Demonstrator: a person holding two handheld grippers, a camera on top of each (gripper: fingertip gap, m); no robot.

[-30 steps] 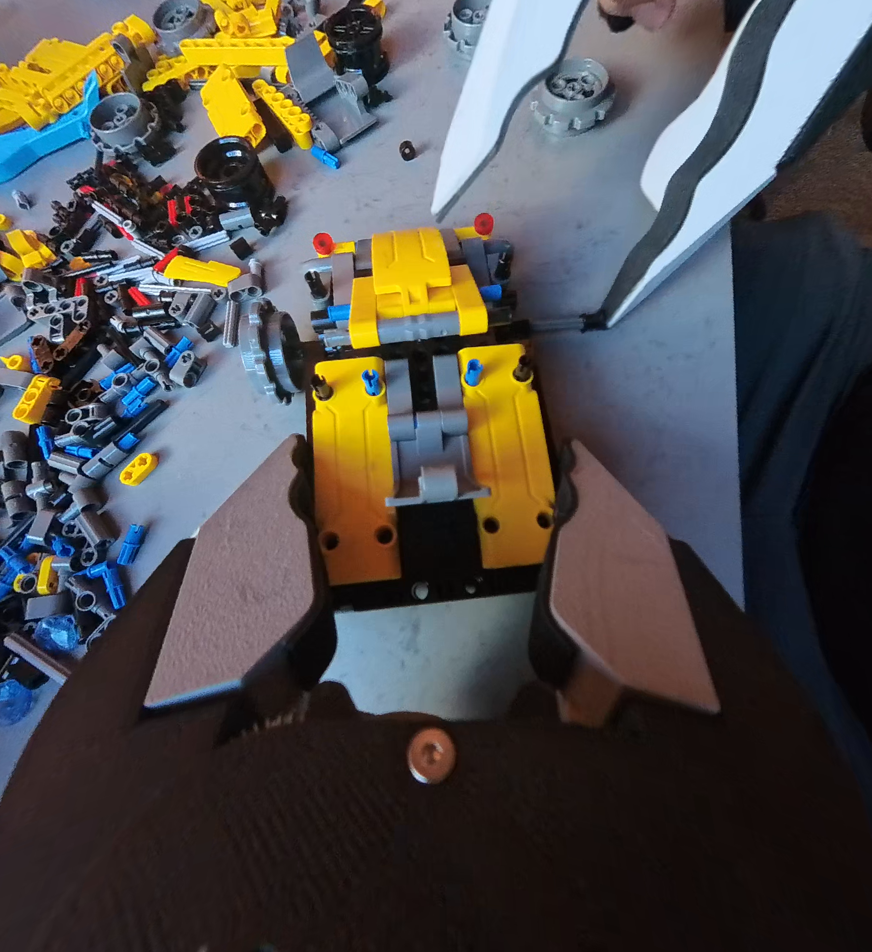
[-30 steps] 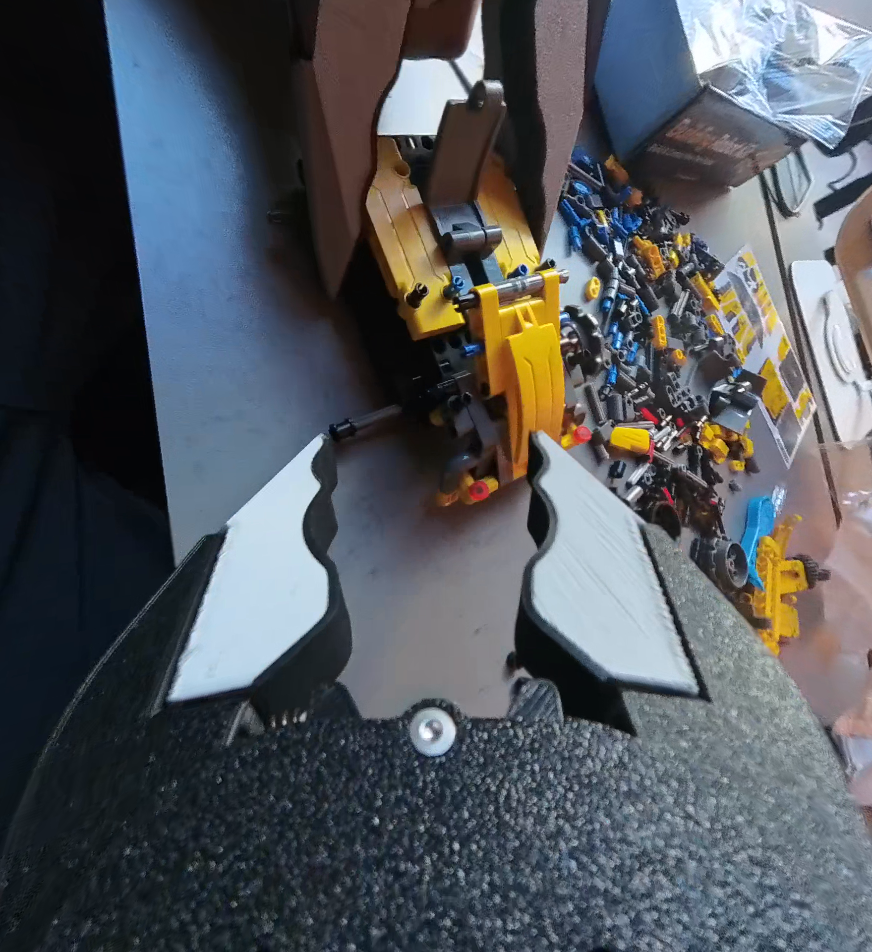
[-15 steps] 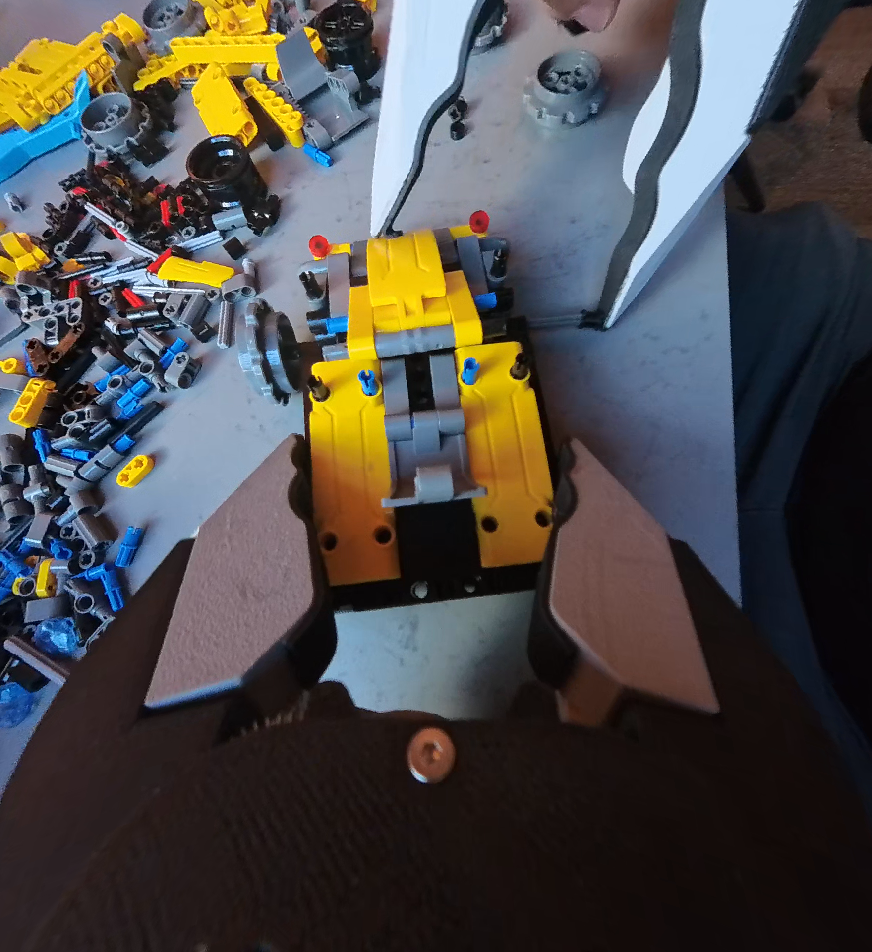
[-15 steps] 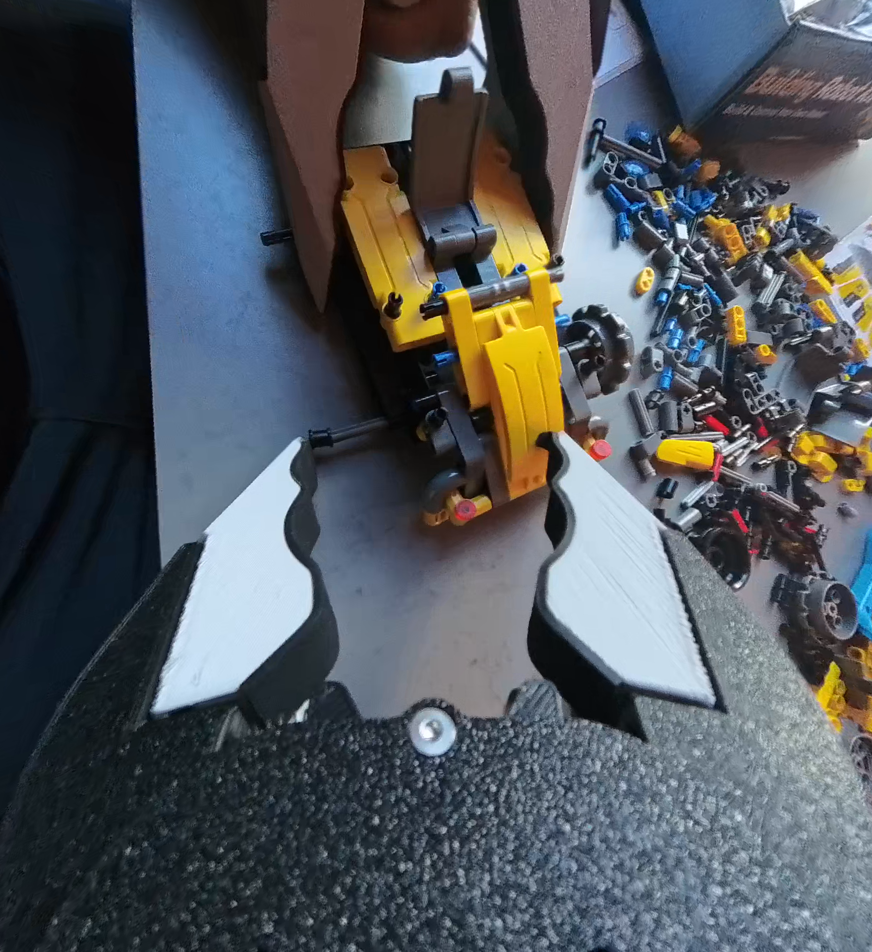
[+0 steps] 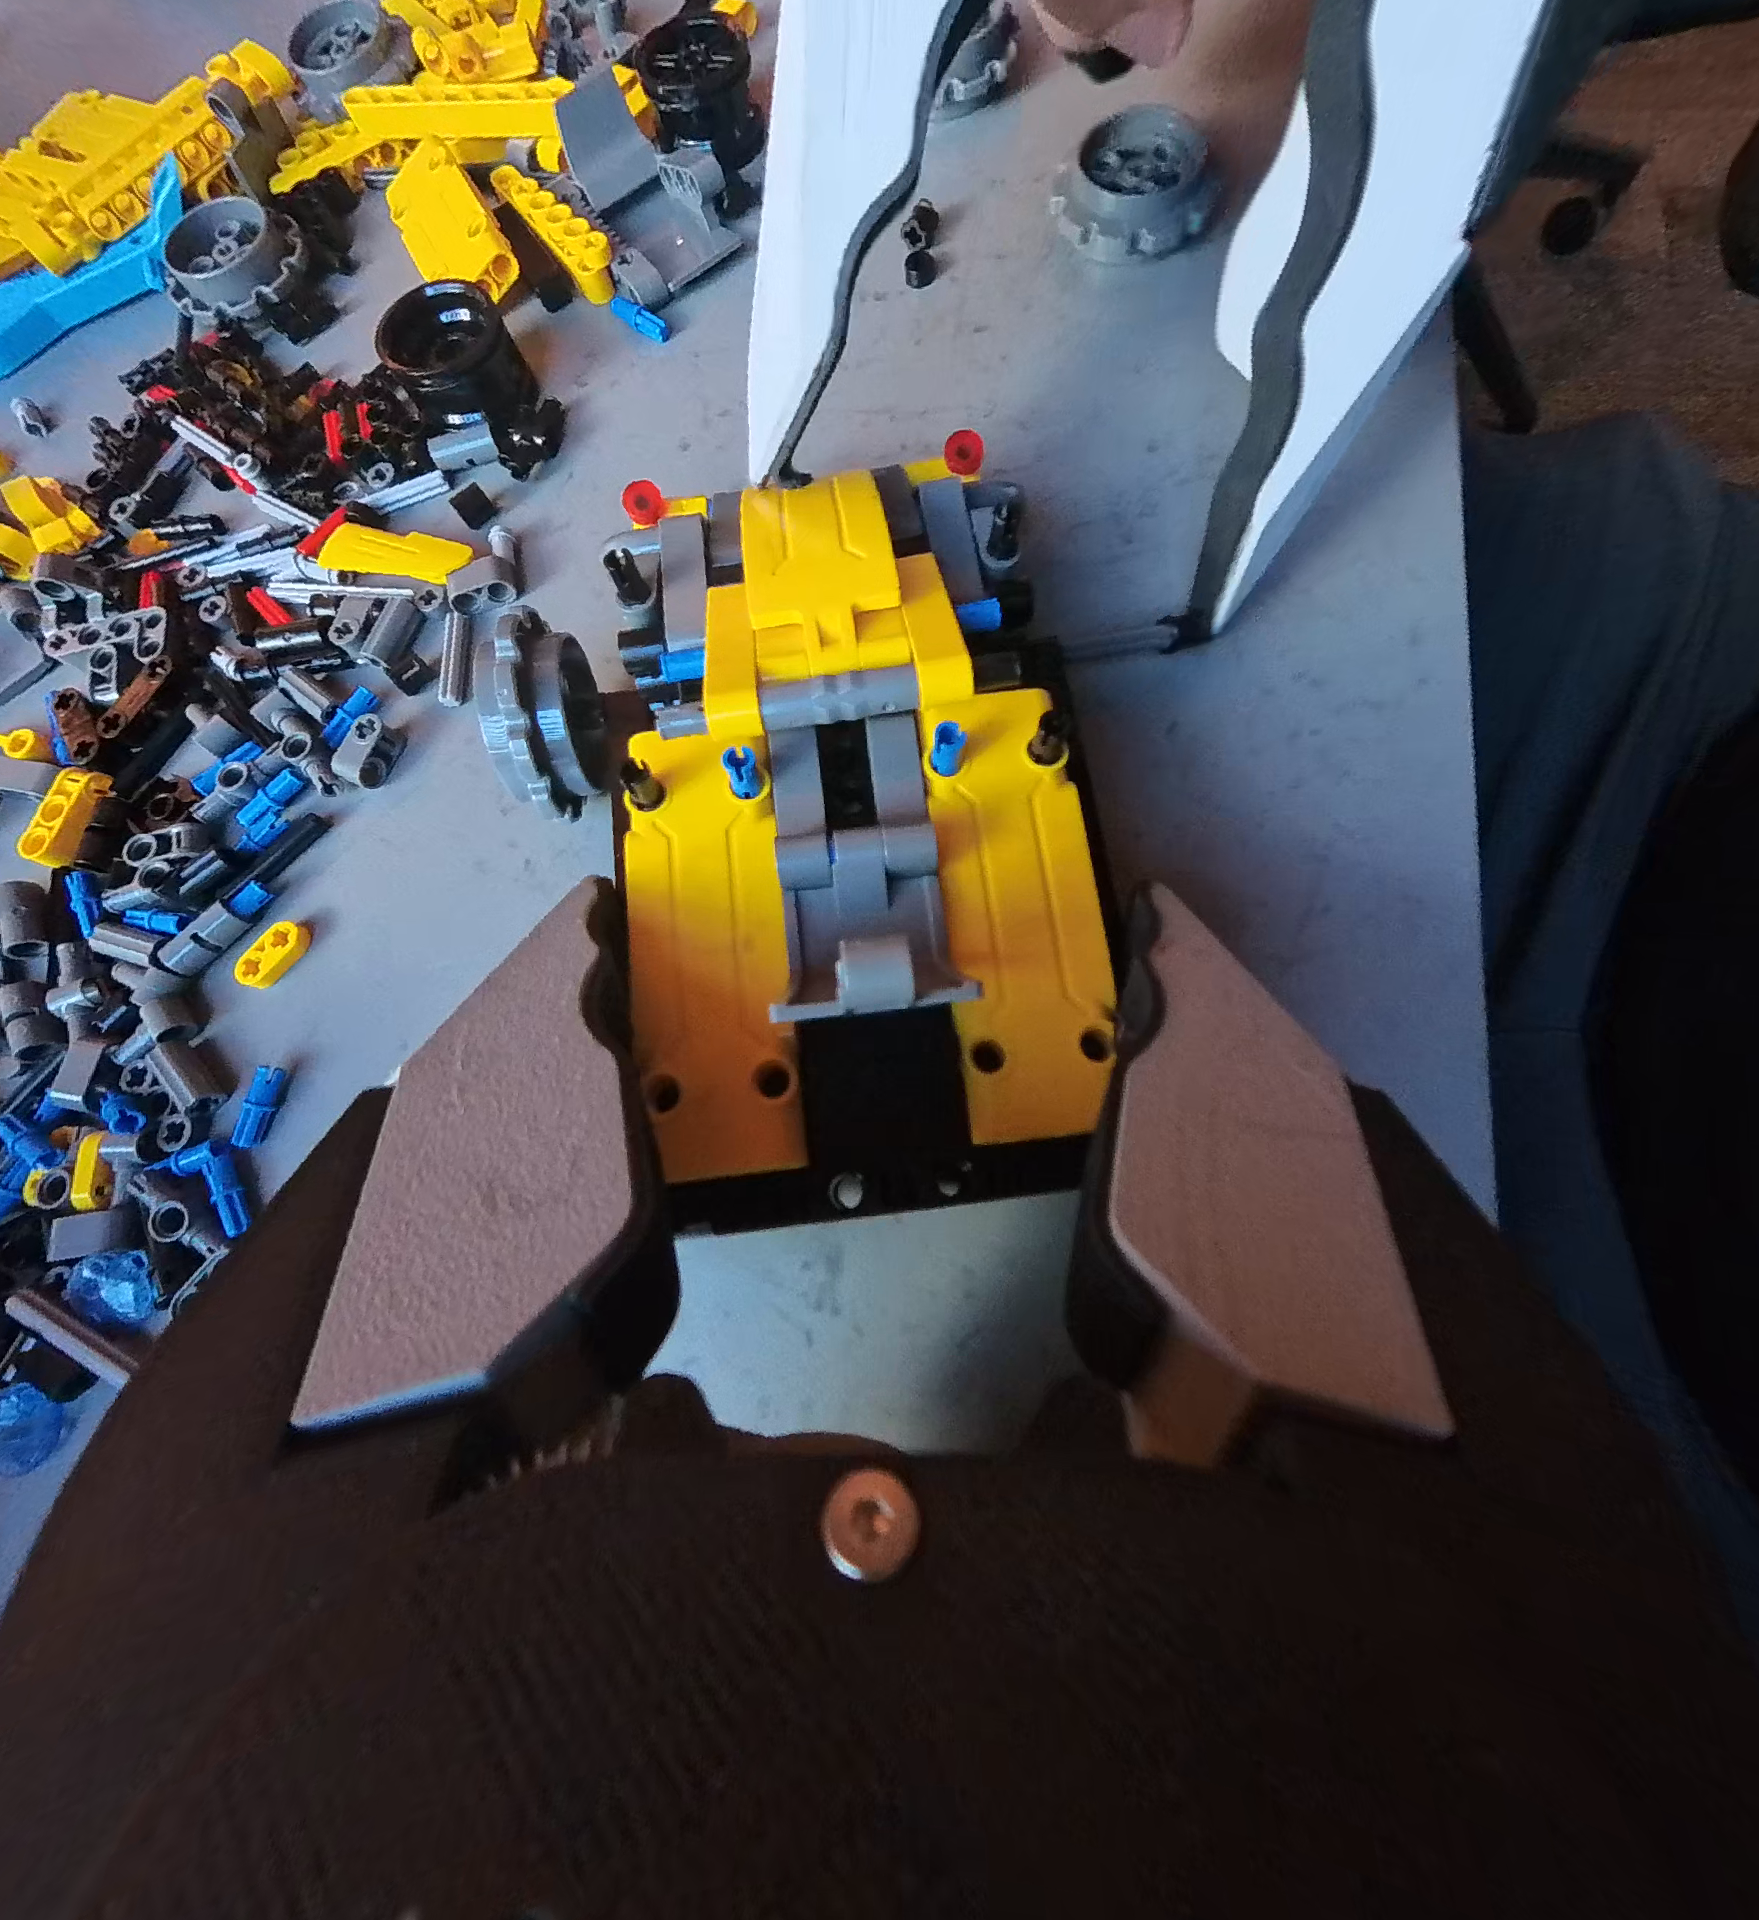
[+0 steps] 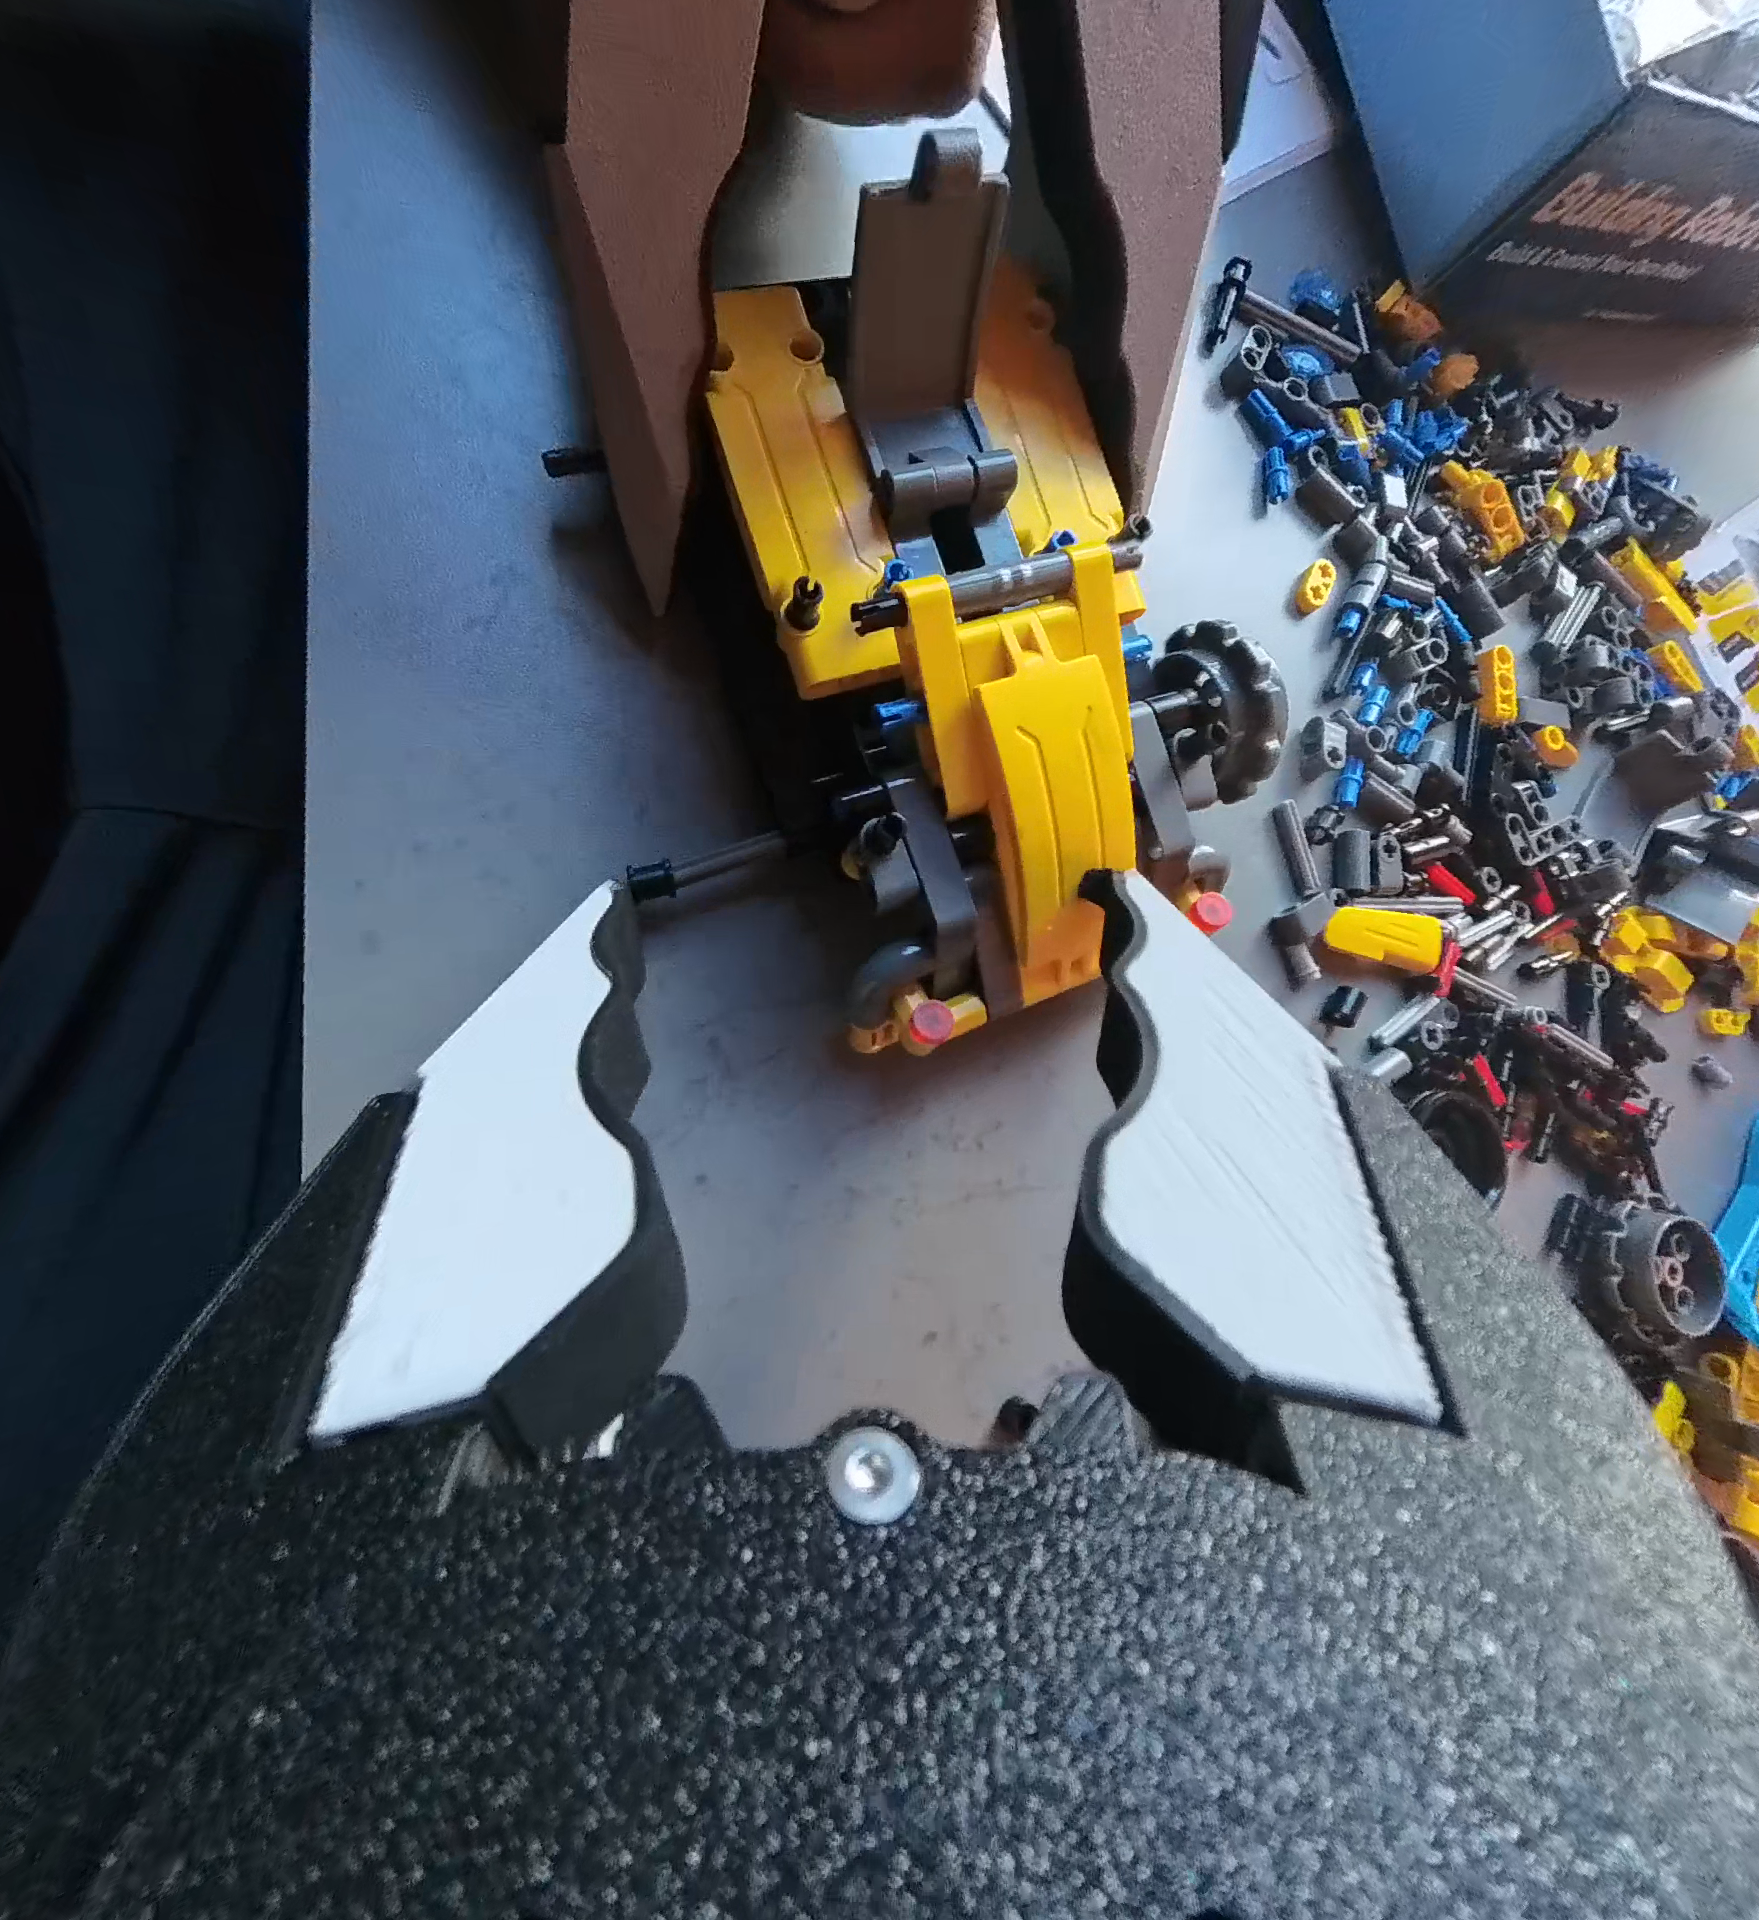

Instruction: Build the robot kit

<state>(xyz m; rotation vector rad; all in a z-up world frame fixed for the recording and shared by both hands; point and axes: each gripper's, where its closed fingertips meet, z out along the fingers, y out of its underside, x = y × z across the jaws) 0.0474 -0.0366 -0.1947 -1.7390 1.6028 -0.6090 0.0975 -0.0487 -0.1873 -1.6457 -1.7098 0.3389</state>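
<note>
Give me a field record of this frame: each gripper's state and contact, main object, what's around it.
left gripper: brown fingers, shut on the yellow brick vehicle's rear body, both sides
right gripper: white fingers, open; one tip on the yellow hood, the other by the protruding axle
yellow brick vehicle: part-built, resting on the grey table
grey gear wheel: mounted at the vehicle's side
loose parts pile: yellow, blue, black, grey pieces beside the vehicle
dark box: beyond the pile, right wrist view
</note>
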